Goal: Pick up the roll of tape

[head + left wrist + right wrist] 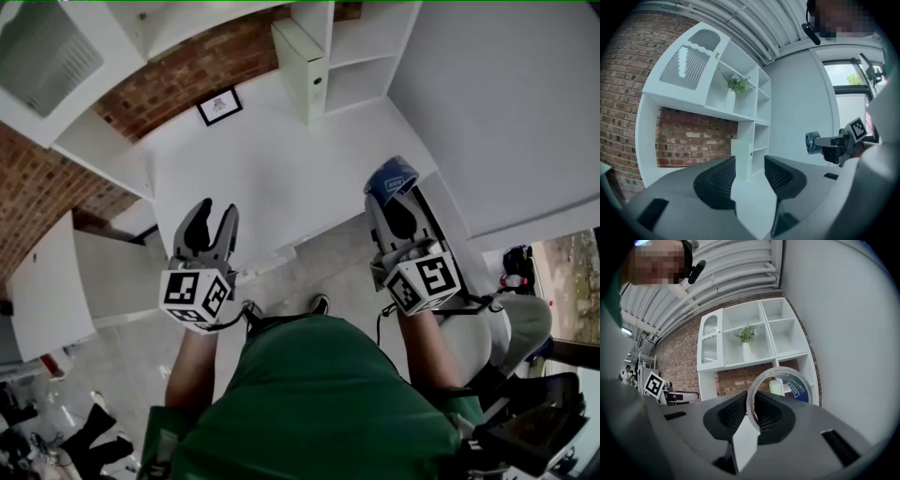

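roll of tape [798, 389]: clear band wound on a blue-printed core, off the desk [281, 178] and carried in the right gripper [751, 401]. clenched on the ring's wall, by the look of it one pad inside the hole and one outside, most of the ring standing out past the fingertips to one side. in the head view, seen over the desk's near right corner, touching nothing but the pads. left gripper [749, 165] released: jaws apart, nothing between them, only bare desk top and white shelving [745, 101] beyond; hovering by the desk's near left corner. white file box [305, 66] upright at the far edge, small framed picture [218, 105] toward the far left corner, both well apart from the roll. handling, as a guess: light, a stiff hoop, no crushing under a moderate squeeze; outer face smooth and likely slick, so prone to pivot or slide in a grip this far off centre. better purchase across the wall with pads flat on inner core and outer wrap, ring plane kept in line with the jaws. pick-up judged done; worth watching for swing or slip of the overhanging side.
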`<action>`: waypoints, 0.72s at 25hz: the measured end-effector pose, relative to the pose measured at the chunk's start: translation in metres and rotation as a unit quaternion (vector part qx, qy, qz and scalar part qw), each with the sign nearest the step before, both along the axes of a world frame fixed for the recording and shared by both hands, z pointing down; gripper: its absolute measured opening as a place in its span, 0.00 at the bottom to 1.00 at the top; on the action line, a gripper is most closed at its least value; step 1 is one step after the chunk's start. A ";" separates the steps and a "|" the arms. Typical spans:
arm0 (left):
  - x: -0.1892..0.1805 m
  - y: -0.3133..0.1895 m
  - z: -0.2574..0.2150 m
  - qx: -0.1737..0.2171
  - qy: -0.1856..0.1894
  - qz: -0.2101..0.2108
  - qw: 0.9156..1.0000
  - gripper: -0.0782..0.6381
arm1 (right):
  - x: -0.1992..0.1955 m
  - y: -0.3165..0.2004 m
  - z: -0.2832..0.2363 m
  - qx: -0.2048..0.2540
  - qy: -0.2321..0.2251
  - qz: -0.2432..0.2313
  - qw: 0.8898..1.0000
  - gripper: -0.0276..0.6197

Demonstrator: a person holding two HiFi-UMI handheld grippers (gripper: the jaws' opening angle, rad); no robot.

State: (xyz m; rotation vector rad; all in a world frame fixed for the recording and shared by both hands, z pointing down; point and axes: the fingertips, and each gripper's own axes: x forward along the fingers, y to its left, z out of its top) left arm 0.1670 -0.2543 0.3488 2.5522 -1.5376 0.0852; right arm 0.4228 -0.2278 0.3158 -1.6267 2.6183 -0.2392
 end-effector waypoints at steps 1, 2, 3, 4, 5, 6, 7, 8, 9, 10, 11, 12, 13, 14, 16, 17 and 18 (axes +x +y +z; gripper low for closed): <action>0.003 0.001 0.001 -0.002 0.000 0.002 1.000 0.39 | 0.002 0.002 0.001 -0.001 -0.001 0.000 1.000 0.14; 0.006 0.002 0.002 -0.004 0.000 0.004 1.000 0.39 | 0.004 0.004 0.002 0.000 -0.001 0.001 1.000 0.14; 0.009 0.003 0.003 -0.005 -0.001 0.005 1.000 0.39 | 0.006 0.005 0.003 0.000 -0.001 0.001 1.000 0.14; 0.010 0.003 0.004 -0.006 -0.002 0.006 1.000 0.39 | 0.007 0.007 0.003 0.001 -0.001 0.002 1.000 0.14; 0.011 0.004 0.003 -0.005 -0.004 0.006 1.000 0.39 | 0.008 0.008 0.004 0.001 -0.002 0.002 1.000 0.14; 0.012 0.004 0.002 -0.004 -0.005 0.006 1.000 0.39 | 0.009 0.009 0.004 0.001 -0.004 0.003 1.000 0.14; 0.013 0.004 0.001 -0.003 -0.006 0.007 1.000 0.39 | 0.010 0.010 0.003 0.002 -0.006 0.003 1.000 0.14; 0.014 0.004 0.000 -0.002 -0.007 0.007 1.000 0.39 | 0.011 0.011 0.002 0.004 -0.007 0.003 1.000 0.14; 0.014 0.005 -0.001 -0.001 -0.008 0.008 1.000 0.39 | 0.012 0.012 0.002 0.005 -0.008 0.004 1.000 0.14; 0.015 0.006 -0.002 0.000 -0.009 0.008 1.000 0.39 | 0.013 0.013 0.001 0.007 -0.009 0.004 1.000 0.14; 0.017 0.007 -0.003 0.001 -0.010 0.010 1.000 0.39 | 0.014 0.015 0.001 0.008 -0.010 0.005 1.000 0.14; 0.018 0.009 -0.004 0.002 -0.010 0.011 1.000 0.39 | 0.015 0.016 0.000 0.009 -0.011 0.005 1.000 0.14; 0.020 0.009 -0.004 0.002 -0.011 0.012 1.000 0.39 | 0.015 0.017 0.000 0.010 -0.012 0.006 1.000 0.14; 0.021 0.009 -0.004 0.002 -0.012 0.013 1.000 0.39 | 0.016 0.017 0.000 0.010 -0.013 0.006 1.000 0.14; 0.023 0.010 -0.004 0.001 -0.013 0.014 1.000 0.39 | 0.017 0.018 0.001 0.011 -0.014 0.006 1.000 0.14; 0.023 0.012 -0.003 0.002 -0.014 0.014 1.000 0.39 | 0.017 0.020 0.001 0.012 -0.014 0.005 1.000 0.14; 0.025 0.015 -0.003 0.002 -0.015 0.015 1.000 0.39 | 0.018 0.023 0.001 0.013 -0.014 0.005 1.000 0.14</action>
